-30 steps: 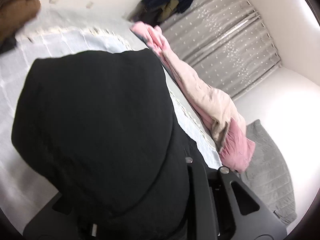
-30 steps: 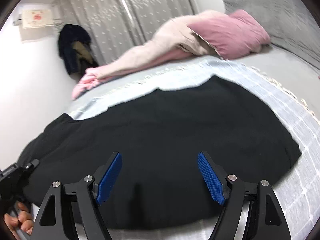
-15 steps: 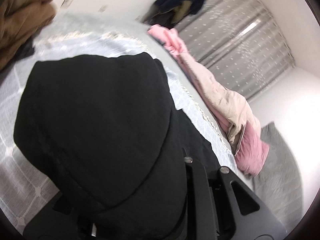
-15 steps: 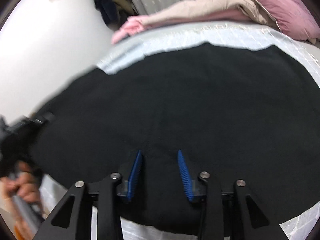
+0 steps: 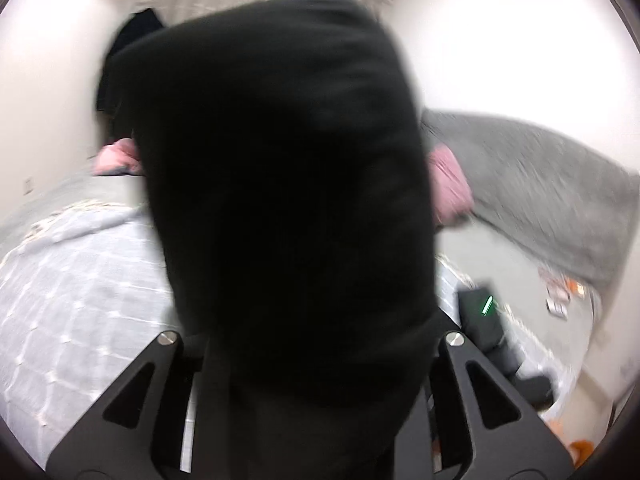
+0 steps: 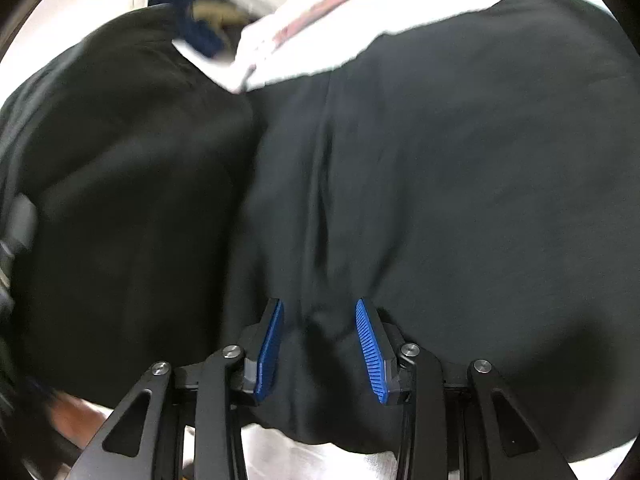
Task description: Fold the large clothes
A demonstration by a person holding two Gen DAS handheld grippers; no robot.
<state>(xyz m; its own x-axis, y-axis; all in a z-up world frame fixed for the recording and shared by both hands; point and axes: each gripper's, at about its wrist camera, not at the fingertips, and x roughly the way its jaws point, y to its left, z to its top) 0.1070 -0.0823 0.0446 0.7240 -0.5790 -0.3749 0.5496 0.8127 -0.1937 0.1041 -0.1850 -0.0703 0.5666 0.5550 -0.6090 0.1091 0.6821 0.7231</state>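
Note:
A large black garment lies on the bed and fills the right wrist view. My right gripper has its blue pads pressed into a bunched fold of it near the front edge, shut on the cloth. In the left wrist view the same black garment hangs lifted in front of the camera and hides the fingertips of my left gripper, which holds it. A raised flap of the garment stands at the left of the right wrist view.
The light blue checked bedspread covers the bed. A pink quilt and a grey pillow lie at the far side. Dark clothes hang by the curtain. A black device with a green light lies at right.
My left gripper has lifted its part of the black garment up off the bed and swung toward the pillow. My right gripper has closed on a fold of the garment.

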